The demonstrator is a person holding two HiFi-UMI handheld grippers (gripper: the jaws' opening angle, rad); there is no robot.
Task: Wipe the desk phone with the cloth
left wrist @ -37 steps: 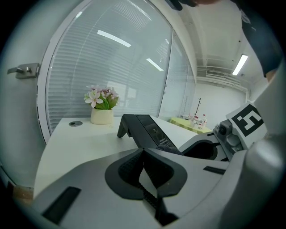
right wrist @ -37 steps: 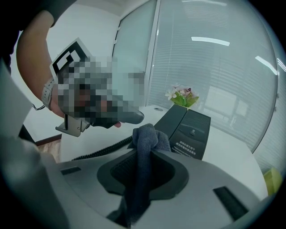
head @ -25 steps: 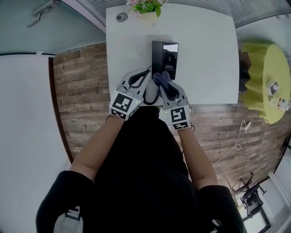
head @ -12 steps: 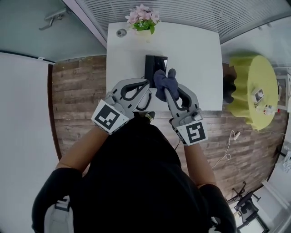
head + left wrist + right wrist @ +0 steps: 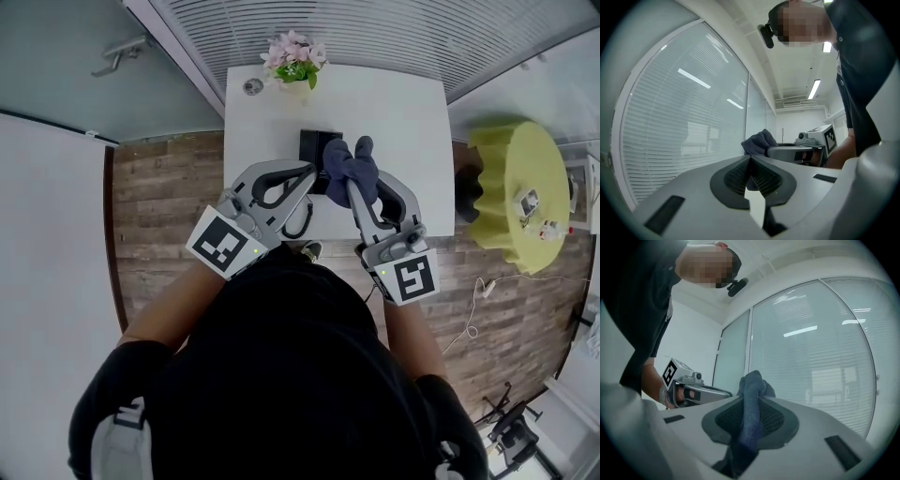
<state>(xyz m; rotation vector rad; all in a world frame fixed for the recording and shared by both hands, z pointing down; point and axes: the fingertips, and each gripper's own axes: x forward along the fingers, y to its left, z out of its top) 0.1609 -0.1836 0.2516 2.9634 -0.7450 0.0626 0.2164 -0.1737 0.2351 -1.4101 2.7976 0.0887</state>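
Observation:
The black desk phone lies on the white table, partly hidden behind the grippers. My right gripper is shut on a dark blue cloth, which bunches above its fingertips over the phone's right side. In the right gripper view the cloth runs down between the pads of the right gripper. My left gripper is shut with nothing in it, just left of the cloth. In the left gripper view the left gripper has its jaws pressed together. Both grippers point upward, raised off the table.
A pot of pink flowers and a small round object stand at the table's far left corner. A yellow-green round table is to the right. A glass wall with blinds faces the grippers. The floor is wood.
Both grippers have come up off the phone and spread slightly apart. The table and phone look smaller and farther away. The cloth stays in the right gripper.

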